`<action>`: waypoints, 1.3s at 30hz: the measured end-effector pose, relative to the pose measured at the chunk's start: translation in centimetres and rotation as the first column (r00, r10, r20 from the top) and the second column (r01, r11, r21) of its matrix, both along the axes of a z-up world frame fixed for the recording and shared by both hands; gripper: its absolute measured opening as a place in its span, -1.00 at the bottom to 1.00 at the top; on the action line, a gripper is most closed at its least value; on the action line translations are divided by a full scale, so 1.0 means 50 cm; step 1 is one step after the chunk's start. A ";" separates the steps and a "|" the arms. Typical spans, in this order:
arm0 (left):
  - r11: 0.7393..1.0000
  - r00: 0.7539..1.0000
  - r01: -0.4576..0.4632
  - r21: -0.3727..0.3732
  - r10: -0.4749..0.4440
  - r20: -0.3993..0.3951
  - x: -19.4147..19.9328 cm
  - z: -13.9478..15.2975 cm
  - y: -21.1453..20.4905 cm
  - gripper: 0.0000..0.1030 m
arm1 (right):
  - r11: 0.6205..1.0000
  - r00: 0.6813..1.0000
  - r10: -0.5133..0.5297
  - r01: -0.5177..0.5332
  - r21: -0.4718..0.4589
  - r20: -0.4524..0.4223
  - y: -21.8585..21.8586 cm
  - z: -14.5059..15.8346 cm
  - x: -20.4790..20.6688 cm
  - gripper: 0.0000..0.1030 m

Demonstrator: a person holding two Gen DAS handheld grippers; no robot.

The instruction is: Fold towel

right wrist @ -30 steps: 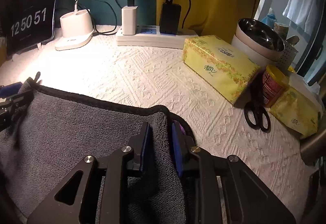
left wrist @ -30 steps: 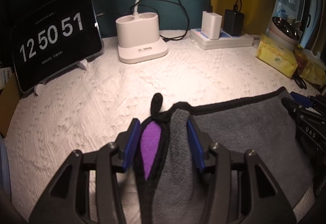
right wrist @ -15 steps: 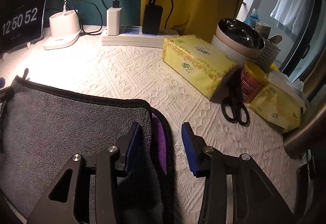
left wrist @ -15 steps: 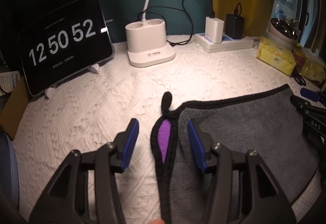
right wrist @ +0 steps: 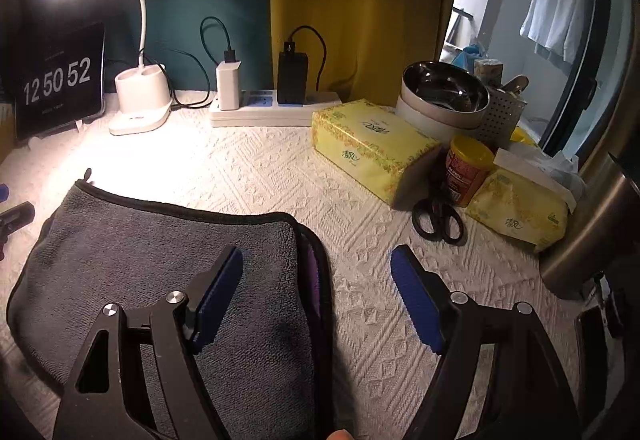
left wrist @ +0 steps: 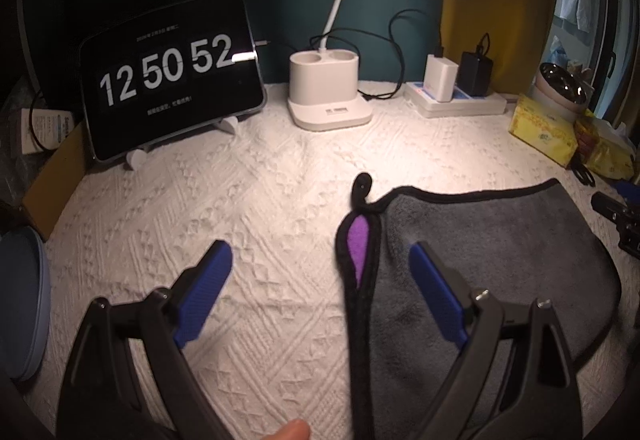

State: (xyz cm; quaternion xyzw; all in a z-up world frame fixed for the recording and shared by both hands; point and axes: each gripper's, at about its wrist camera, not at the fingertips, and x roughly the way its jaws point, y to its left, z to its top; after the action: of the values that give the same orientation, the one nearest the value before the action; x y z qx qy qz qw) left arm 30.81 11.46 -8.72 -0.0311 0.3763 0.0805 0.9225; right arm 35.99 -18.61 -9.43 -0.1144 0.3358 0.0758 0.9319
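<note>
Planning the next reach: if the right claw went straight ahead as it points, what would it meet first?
Probably bare tablecloth just past the towel's right edge; further on, the power strip at the wall, though depth is unclear.

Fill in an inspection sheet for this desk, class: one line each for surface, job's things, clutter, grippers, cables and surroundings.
Surface: white textured cloth covers the desk.
Job's things: grey towel lies folded flat, purple underside showing at its edges; hanging loop at the far left corner.
Clutter: tissue box, scissors, red jar, steel bowl, tissue pack, clock screen.
Grippers: left gripper and right gripper both open, each straddling a towel edge, holding nothing.
Cables: black leads run to the chargers on the power strip.
Surroundings: lit desk lamp, yellow curtain, teal wall.
</note>
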 end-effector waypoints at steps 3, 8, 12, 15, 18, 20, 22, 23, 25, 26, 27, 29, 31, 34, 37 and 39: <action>1.000 1.000 0.003 0.000 -0.003 0.016 -0.018 0.015 -0.003 0.77 | 1.000 1.000 0.003 -0.003 0.005 0.009 0.000 0.008 -0.017 0.54; 1.000 0.999 0.004 -0.002 -0.004 0.035 -0.051 0.035 -0.006 0.77 | 1.000 1.000 0.003 -0.003 0.016 0.029 -0.006 0.027 -0.054 0.54; 1.000 0.999 0.006 -0.014 -0.005 0.050 -0.081 0.048 -0.008 0.77 | 1.000 0.999 0.005 -0.006 0.020 0.044 -0.010 0.041 -0.083 0.54; 1.000 0.998 0.003 -0.028 -0.002 0.059 -0.101 0.055 -0.009 0.77 | 1.000 0.999 0.010 -0.011 0.027 0.051 -0.011 0.049 -0.104 0.54; 0.999 0.997 0.003 -0.040 0.000 0.072 -0.123 0.064 -0.011 0.77 | 0.999 0.998 0.016 -0.018 0.030 0.060 -0.012 0.057 -0.126 0.54; 0.999 0.997 0.005 -0.045 -0.001 0.078 -0.137 0.069 -0.013 0.77 | 0.999 0.998 0.022 -0.024 0.034 0.066 -0.012 0.062 -0.141 0.54; 0.999 0.996 0.008 -0.049 -0.003 0.084 -0.152 0.074 -0.015 0.77 | 0.999 0.997 0.029 -0.031 0.036 0.071 -0.011 0.066 -0.154 0.54; 0.999 0.996 0.010 -0.051 -0.005 0.087 -0.159 0.076 -0.017 0.77 | 0.999 0.997 0.033 -0.036 0.038 0.073 -0.010 0.069 -0.162 0.54; 0.998 0.996 0.015 -0.058 -0.010 0.092 -0.173 0.079 -0.020 0.77 | 0.998 0.996 0.041 -0.045 0.043 0.079 -0.008 0.073 -0.176 0.54; 0.998 0.995 0.017 -0.062 -0.011 0.095 -0.181 0.079 -0.021 0.77 | 0.998 0.995 0.045 -0.049 0.044 0.083 -0.008 0.075 -0.184 0.54; 0.998 0.995 0.019 -0.064 -0.013 0.096 -0.187 0.080 -0.023 0.77 | 0.998 0.995 0.049 -0.053 0.045 0.087 -0.007 0.078 -0.192 0.54; 0.997 0.995 0.025 -0.067 -0.018 0.103 -0.201 0.081 -0.028 0.77 | 0.997 0.994 0.055 -0.060 0.047 0.091 -0.007 0.080 -0.204 0.54; 0.997 0.994 0.030 -0.073 -0.022 0.105 -0.214 0.082 -0.032 0.77 | 0.997 0.994 0.062 -0.066 0.049 0.095 -0.006 0.082 -0.216 0.54; 0.996 0.994 0.035 -0.081 -0.026 0.111 -0.232 0.085 -0.039 0.77 | 0.996 0.993 0.069 -0.074 0.051 0.097 -0.006 0.083 -0.235 0.54; 0.995 0.992 0.041 -0.088 -0.030 0.121 -0.249 0.088 -0.044 0.77 | 0.995 0.992 0.075 -0.080 0.055 0.099 -0.008 0.084 -0.251 0.54; 0.995 0.991 0.046 -0.086 -0.035 0.129 -0.261 0.092 -0.050 0.77 | 0.995 0.992 0.078 -0.084 0.058 0.102 -0.010 0.085 -0.262 0.54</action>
State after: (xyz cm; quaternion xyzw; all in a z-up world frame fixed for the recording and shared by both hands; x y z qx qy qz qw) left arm 17.75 8.95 -4.14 -0.0696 0.3204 0.0428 0.9437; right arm 22.87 -19.11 -5.20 -0.1024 0.2814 0.1181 0.9468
